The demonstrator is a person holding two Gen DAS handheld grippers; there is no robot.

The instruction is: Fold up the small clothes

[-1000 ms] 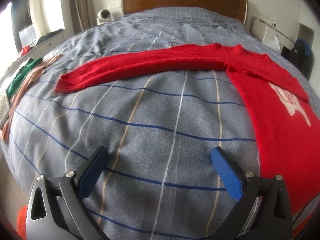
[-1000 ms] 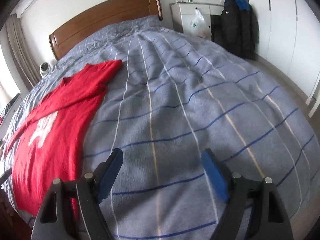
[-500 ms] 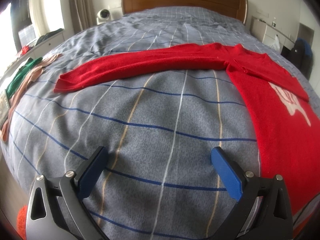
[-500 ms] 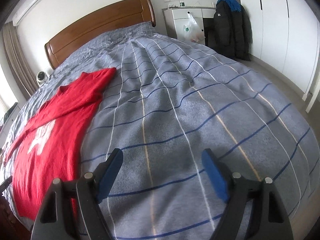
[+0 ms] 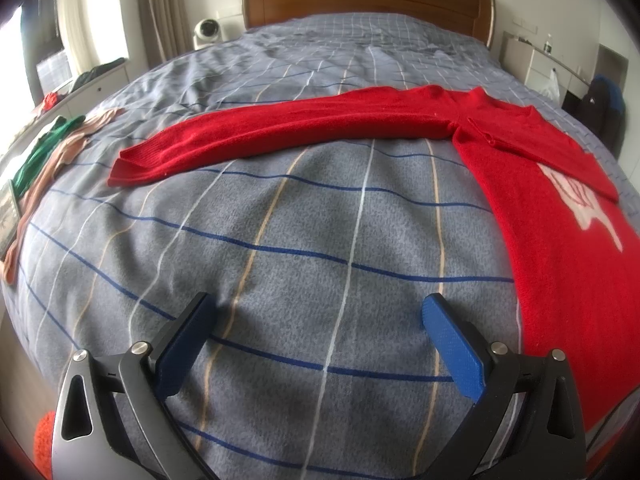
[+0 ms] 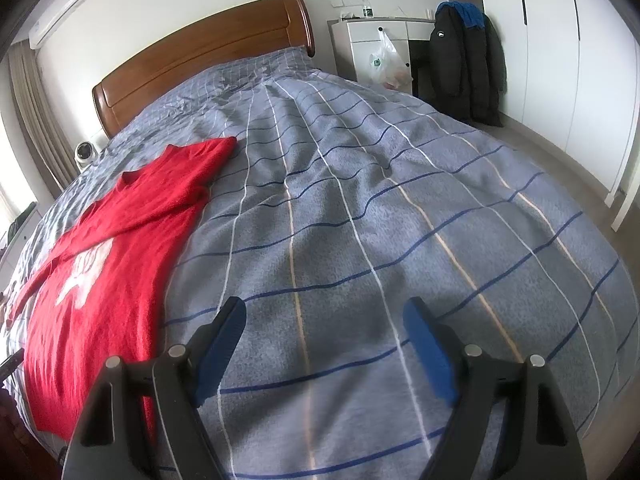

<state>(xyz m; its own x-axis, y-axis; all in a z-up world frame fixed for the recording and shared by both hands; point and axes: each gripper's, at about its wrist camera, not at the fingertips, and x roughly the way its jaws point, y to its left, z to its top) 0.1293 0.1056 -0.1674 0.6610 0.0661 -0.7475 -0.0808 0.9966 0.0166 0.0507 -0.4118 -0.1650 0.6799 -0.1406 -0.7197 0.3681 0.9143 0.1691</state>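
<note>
Folding has barely begun: the red sweater (image 5: 560, 248) lies flat on the bed (image 5: 304, 216) with one sleeve (image 5: 280, 132) stretched out, the other apparently folded in, and your left gripper (image 5: 316, 322) and right gripper (image 6: 324, 320) hover wide open, holding nothing.

You are holding your left tongs (image 5: 318, 314) and right tongs (image 6: 325, 314) spread wide, both gripping nothing.

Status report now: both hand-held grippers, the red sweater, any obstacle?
Left hand-held gripper open, empty, above blanket. Right hand-held gripper open, empty. Red sweater flat, one sleeve stretched out, the other folded across the chest. Nothing in the way.
</note>
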